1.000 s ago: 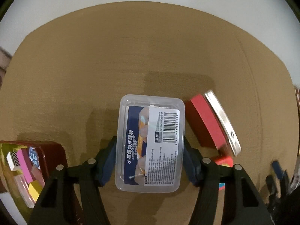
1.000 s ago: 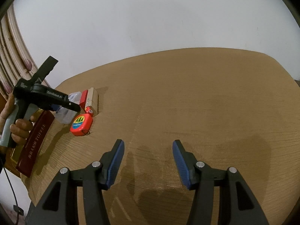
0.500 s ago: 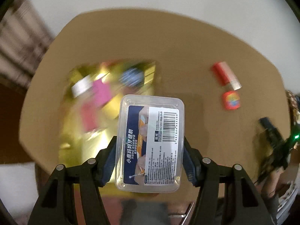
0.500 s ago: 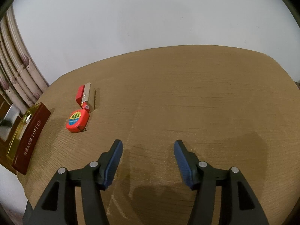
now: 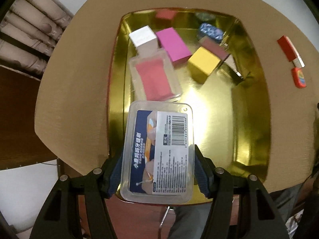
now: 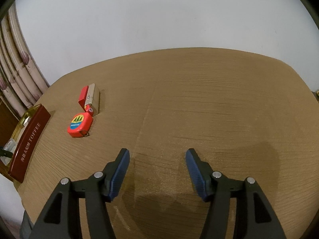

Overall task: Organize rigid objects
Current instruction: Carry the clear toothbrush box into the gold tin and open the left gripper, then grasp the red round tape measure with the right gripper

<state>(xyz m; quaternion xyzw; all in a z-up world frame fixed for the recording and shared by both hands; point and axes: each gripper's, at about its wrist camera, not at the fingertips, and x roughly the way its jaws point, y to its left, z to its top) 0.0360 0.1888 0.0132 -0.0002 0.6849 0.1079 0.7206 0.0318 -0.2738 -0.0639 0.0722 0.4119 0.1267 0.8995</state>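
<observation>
The left gripper (image 5: 158,171), clamped on a clear plastic box (image 5: 159,153), hangs over the gold tin (image 5: 249,103) holding coloured boxes.

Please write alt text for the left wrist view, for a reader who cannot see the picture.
The left gripper holds a clear plastic box with a printed label above a gold tin on a wooden table. Inside the tin lie small boxes, among them a magenta box and a yellow box.
</observation>
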